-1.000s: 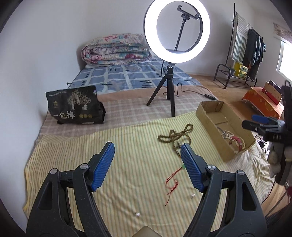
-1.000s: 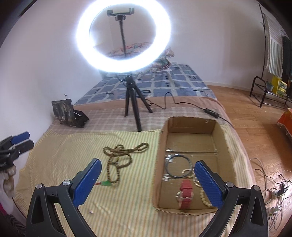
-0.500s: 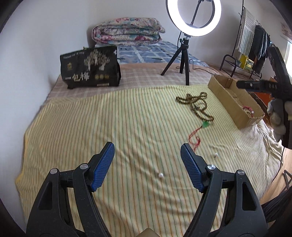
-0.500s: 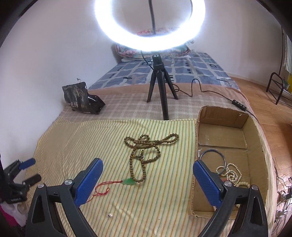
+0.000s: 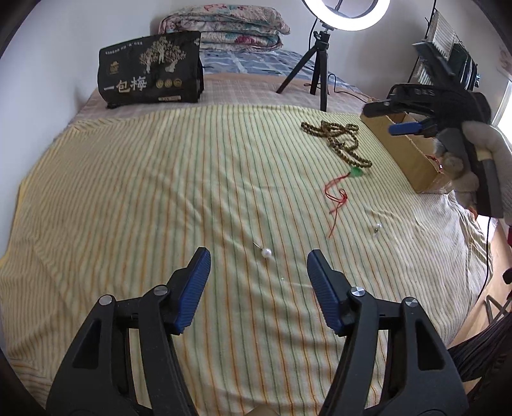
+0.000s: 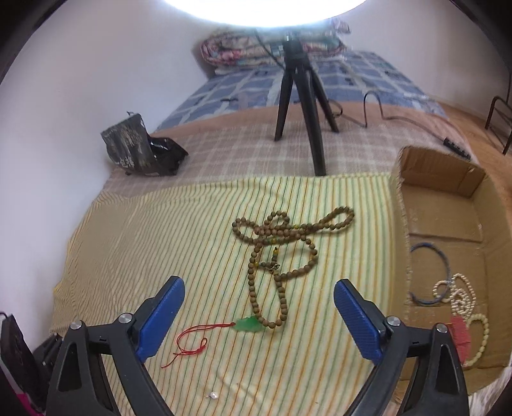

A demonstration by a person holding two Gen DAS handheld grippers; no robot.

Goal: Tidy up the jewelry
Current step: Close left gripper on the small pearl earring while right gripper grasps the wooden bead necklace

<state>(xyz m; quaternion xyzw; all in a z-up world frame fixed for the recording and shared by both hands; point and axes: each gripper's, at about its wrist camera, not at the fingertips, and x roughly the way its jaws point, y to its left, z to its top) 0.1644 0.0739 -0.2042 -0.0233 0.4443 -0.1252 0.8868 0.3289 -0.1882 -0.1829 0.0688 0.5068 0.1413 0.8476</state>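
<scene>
A brown bead necklace point(image 6: 278, 252) lies on the striped yellow cloth point(image 6: 160, 243), and it also shows in the left wrist view point(image 5: 339, 140). A green pendant point(image 6: 248, 325) on a red cord point(image 6: 192, 342) lies at the necklace's near end. A pearl earring point(image 5: 266, 252) lies just ahead of my open, empty left gripper point(image 5: 258, 288). A second small earring point(image 5: 377, 228) lies to the right. My right gripper point(image 6: 259, 316) is open and empty, above the pendant. The cardboard box point(image 6: 448, 179) at the right holds a blue bangle point(image 6: 430, 272), pearl beads point(image 6: 460, 294) and a red piece point(image 6: 460, 332).
A ring light tripod point(image 6: 300, 96) stands behind the cloth with a cable point(image 6: 400, 112) trailing right. A black printed bag point(image 5: 150, 73) sits at the back left by the wall. A folded quilt point(image 5: 224, 25) lies on the mattress behind.
The left gripper has drawn closer to the pearl earring. The right gripper has moved forward and left over the bead necklace, away from the box. Both stay open.
</scene>
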